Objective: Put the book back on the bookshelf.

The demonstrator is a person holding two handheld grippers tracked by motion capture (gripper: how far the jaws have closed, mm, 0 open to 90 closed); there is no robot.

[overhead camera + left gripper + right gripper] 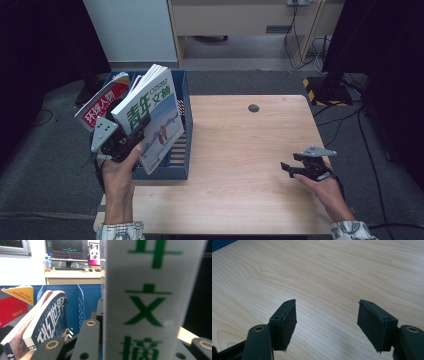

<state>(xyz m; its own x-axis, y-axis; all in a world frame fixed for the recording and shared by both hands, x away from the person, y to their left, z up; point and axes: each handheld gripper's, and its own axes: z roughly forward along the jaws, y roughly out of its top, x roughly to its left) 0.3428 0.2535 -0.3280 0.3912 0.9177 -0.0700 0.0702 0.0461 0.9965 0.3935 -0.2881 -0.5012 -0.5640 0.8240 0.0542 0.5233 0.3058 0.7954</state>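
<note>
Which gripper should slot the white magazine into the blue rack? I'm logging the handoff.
Left. The left gripper already clamps the white magazine right above the blue rack; the right gripper is open, far across the table.

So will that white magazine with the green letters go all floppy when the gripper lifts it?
Probably a bit. The white magazine looks thin and soft-covered, and the left gripper pinches just one lower corner, so the far end may droop. Its glossy cover might slip. It looks light enough to lift above the blue rack.
</note>
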